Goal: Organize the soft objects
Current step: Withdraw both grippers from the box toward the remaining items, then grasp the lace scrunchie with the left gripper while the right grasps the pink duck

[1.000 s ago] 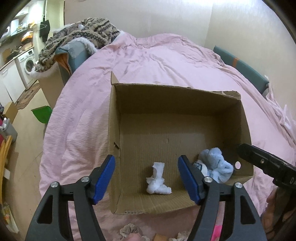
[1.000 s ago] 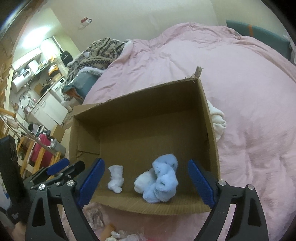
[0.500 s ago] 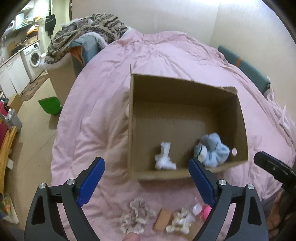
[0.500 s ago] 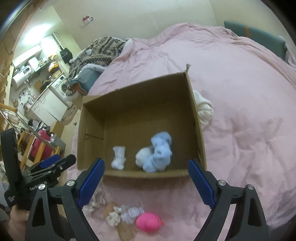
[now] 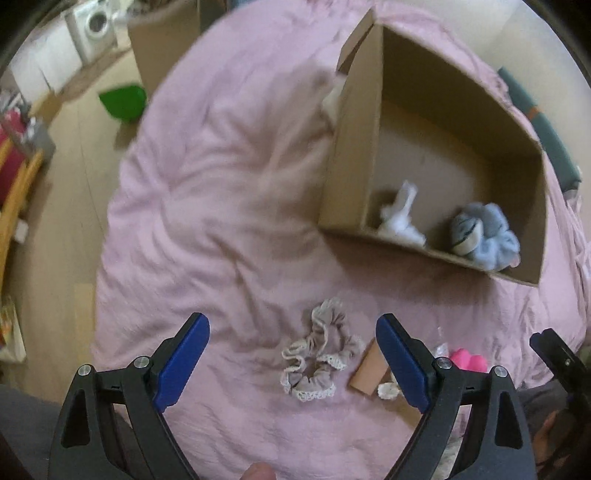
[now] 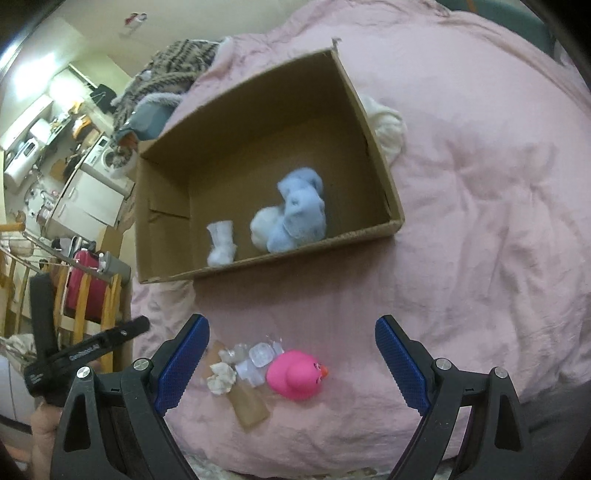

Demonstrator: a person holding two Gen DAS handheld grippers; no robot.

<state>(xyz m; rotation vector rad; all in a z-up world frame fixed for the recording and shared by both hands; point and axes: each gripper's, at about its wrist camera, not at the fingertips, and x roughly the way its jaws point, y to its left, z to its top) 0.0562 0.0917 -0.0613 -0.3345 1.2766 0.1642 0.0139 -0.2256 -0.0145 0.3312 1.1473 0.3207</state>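
A cardboard box (image 5: 347, 155) (image 6: 162, 206) lies on the pink bed. It holds a white sock (image 5: 400, 218) (image 6: 221, 243) and a light blue fluffy bundle (image 5: 484, 236) (image 6: 299, 214). A beige lace scrunchie (image 5: 317, 354) lies on the bed between my left gripper's open fingers; the left gripper (image 5: 293, 360) is empty. A pink rubber duck (image 6: 295, 374) (image 5: 467, 360), a small cream cloth (image 6: 222, 376), clear plastic bits (image 6: 255, 360) and a brown card (image 6: 247, 400) (image 5: 369, 369) lie before my open, empty right gripper (image 6: 291, 358).
A white cloth (image 6: 386, 125) lies against the box's outer right side. A patterned blanket pile (image 6: 173, 70) sits at the bed's far end. A green bin (image 5: 123, 101), washing machine (image 5: 92, 27) and wooden rack with a red bag (image 6: 85, 291) stand on the floor at left.
Both grippers pulled back from the box toward the bed's near edge. The scrunchie, duck and small items came fully into view. The left view swung left.
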